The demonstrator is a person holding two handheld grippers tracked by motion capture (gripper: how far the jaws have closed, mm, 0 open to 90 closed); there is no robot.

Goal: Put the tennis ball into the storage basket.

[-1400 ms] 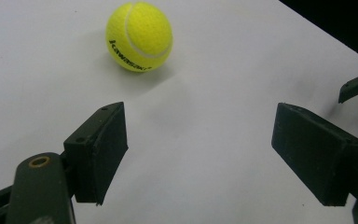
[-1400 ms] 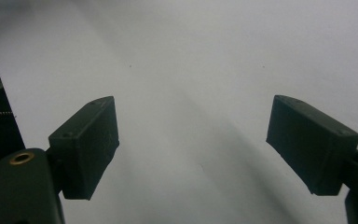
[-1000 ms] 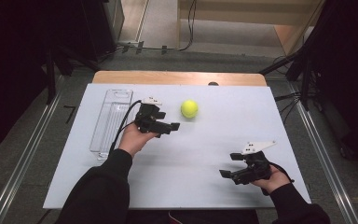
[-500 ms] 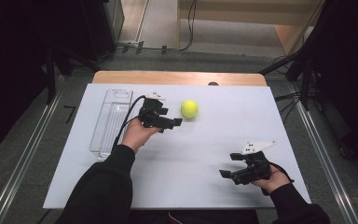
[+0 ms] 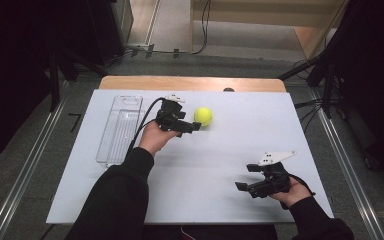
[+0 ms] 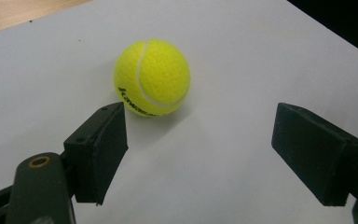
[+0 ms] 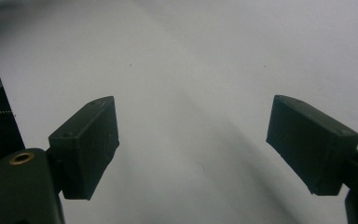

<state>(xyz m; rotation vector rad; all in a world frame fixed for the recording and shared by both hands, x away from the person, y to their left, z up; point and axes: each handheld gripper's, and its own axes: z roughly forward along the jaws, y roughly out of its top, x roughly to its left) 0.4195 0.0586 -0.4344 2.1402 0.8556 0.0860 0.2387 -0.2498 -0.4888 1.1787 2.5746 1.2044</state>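
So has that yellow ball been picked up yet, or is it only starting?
Only starting. Nothing looks done: the tennis ball lies on the white table, unheld. In hand: the left gripper is right beside it, jaws open, with the ball just ahead of them, not between. The right gripper waits near the table's front edge, jaws open and empty. Left: closing on the ball, lifting it, perhaps toward the clear tray.

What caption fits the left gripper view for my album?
Open left claw pointing at a yellow tennis ball on the white table.
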